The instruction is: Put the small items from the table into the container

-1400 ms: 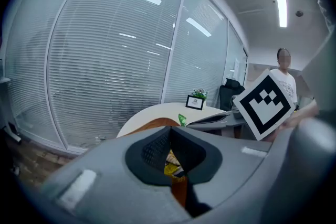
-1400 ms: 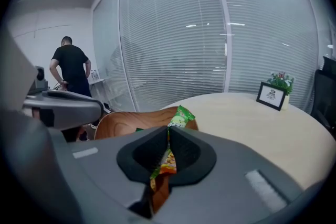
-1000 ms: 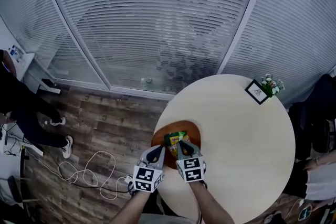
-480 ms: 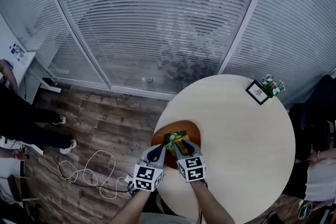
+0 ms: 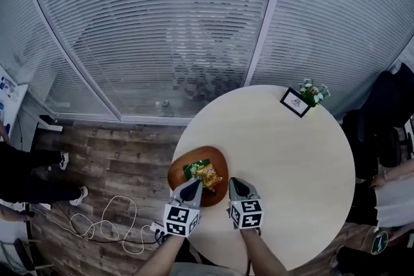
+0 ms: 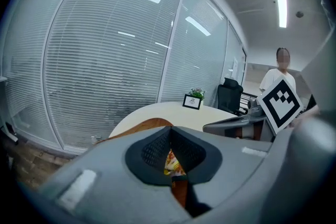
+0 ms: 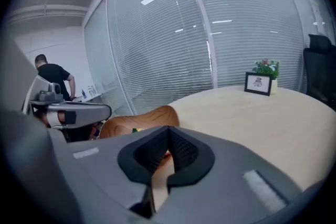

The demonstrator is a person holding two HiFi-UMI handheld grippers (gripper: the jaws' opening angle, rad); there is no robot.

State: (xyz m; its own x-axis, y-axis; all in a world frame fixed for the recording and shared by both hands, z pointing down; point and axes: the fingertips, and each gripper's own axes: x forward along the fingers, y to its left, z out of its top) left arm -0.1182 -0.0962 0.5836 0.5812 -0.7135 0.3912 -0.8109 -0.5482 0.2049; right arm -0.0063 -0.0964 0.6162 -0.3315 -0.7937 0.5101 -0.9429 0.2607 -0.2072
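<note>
The left gripper (image 5: 192, 184) has its jaws closed tip to tip and grips nothing. It hangs over the near rim of the brown oval wooden bowl (image 5: 178, 168), which sits at the left edge of the round cream-topped table (image 5: 284, 158). In the left gripper view, the narrow gap below the joined tips (image 6: 169, 131) shows the crinkled orange-and-yellow snack packet (image 6: 170, 162) lying in the bowl (image 6: 144, 124) just past them. The right gripper (image 5: 238, 182) is also fully closed and empty. It hovers over bare tabletop just to the right of the bowl, and the two grippers are side by side but apart. In the head view the orange-and-yellow packet (image 5: 208, 174) rests in the bowl against a green foil packet (image 5: 193, 167). Far across the table, well away from both grippers, a small black-framed picture (image 5: 294, 102) stands upright with a little potted plant with pale flowers (image 5: 311, 91) right behind it. Nothing lies on the table between the grippers and the bowl. Beyond the table are glass walls with white slatted blinds (image 5: 162, 22), a dark plank floor (image 5: 123, 158) with a loose white cable (image 5: 97, 213), and a black office chair (image 5: 381, 113).
</note>
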